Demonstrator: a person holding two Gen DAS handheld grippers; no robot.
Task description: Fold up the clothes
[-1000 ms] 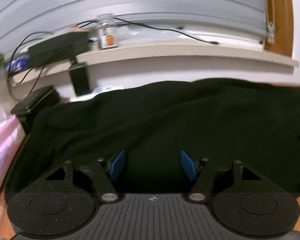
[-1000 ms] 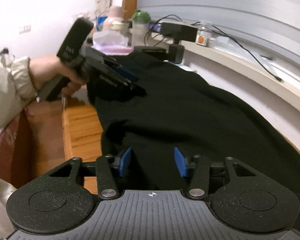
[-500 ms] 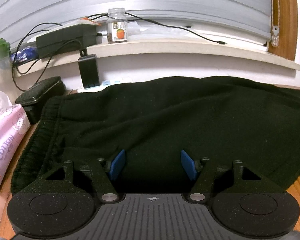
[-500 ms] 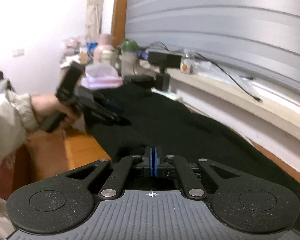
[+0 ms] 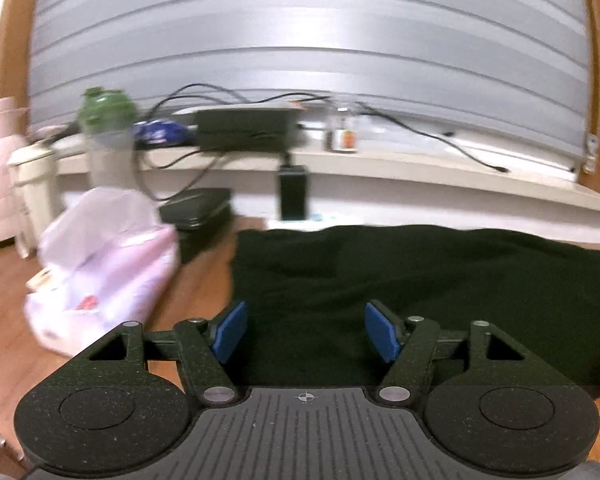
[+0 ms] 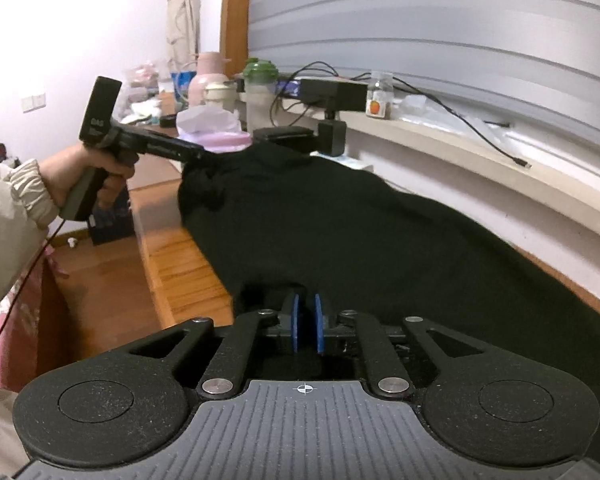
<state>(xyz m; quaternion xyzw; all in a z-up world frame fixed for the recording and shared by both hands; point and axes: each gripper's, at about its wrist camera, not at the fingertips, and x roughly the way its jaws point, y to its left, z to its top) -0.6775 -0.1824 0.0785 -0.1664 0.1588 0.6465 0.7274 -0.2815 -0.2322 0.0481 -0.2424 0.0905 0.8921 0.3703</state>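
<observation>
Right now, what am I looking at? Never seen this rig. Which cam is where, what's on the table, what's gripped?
No robot: a person holds a two-finger gripper in each hand, each with a fisheye camera looking along its blue fingers. The left wrist view shows the left gripper open above a black garment lying on a wooden table, beside a pink tissue pack. The right wrist view shows the right gripper nearly shut at the garment's near edge; whether cloth is pinched is hidden. The hand holds the left gripper at the far end.

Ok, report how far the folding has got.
Done: the black garment lies spread lengthwise on the wooden table. In hand: right gripper is pinching its near edge; left gripper is open over the far end. Left: no fold shows yet.
</observation>
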